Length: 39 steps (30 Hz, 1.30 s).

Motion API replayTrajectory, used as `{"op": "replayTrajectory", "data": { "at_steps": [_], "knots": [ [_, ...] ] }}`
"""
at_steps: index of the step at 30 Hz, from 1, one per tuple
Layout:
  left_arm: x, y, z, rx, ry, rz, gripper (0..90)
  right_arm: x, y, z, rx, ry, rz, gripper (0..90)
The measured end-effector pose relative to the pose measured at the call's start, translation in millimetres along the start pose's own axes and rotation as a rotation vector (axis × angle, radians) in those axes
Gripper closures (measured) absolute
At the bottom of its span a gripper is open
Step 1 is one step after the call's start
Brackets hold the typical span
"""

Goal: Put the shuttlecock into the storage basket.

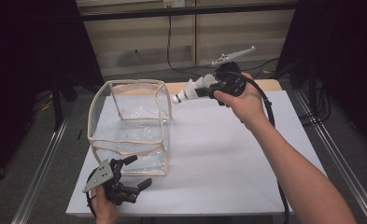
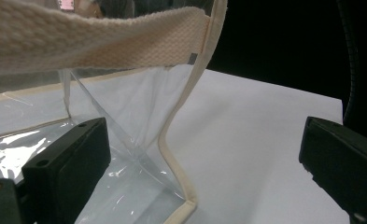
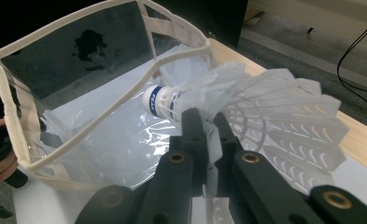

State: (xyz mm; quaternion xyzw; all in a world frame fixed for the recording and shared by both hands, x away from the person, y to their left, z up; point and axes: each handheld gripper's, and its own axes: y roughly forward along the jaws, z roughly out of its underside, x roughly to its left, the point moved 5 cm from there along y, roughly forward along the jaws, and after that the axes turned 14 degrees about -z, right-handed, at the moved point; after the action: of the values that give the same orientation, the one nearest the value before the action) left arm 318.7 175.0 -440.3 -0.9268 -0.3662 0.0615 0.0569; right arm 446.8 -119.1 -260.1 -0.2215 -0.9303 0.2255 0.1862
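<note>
Tongs in the person's right hand are seen clenched on a white feathered shuttlecock, which is held in the air just beside the upper right corner of a clear plastic bag with cream fabric trim. In the right gripper view the two black jaws are shown pressed close together on the shuttlecock's feathers, with the cork end and its blue band pointed toward the bag's open mouth; the print on the band is too small to be read, and the lower feathers are hidden behind the jaws. From the high view the shuttlecock's skirt is partly covered by the right hand and the black tool body, so the exact grip point cannot be made out there. Left tongs are held low at the near left of the white counter, just in front of the bag's near bottom edge, with the jaws spread wide and nothing gripped between them. In the left gripper view the two jaws are seen well apart at either side, the bag's near corner seam standing between them; whether the left-hand jaw is touching the clear plastic cannot be told. The bag's woven top band is cut off at the upper edge of that view. Only part of the left hand is shown at the bottom edge of the high view. The bag stands upright and open on the counter's left half.
</note>
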Motion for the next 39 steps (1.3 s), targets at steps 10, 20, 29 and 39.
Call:
{"op": "replayTrajectory", "data": {
  "at_steps": [10,20,29,39],
  "knots": [
    [0.1,0.5,0.4,0.005,0.009,0.005,2.2,0.6,3.5,-10.2,-0.004,0.000,0.006,88.1],
    [-0.9,0.7,0.5,0.006,0.004,0.008,2.3,2.1,5.0,-19.5,-0.012,-0.003,0.017,88.0],
    [-1.4,0.9,0.1,0.001,-0.002,0.009,2.2,6.8,10.3,-28.2,-0.007,-0.015,0.016,88.0],
    [-1.0,1.0,0.7,0.004,0.003,0.005,2.2,10.1,12.7,-38.5,-0.012,-0.024,0.021,88.0]
  ]
}}
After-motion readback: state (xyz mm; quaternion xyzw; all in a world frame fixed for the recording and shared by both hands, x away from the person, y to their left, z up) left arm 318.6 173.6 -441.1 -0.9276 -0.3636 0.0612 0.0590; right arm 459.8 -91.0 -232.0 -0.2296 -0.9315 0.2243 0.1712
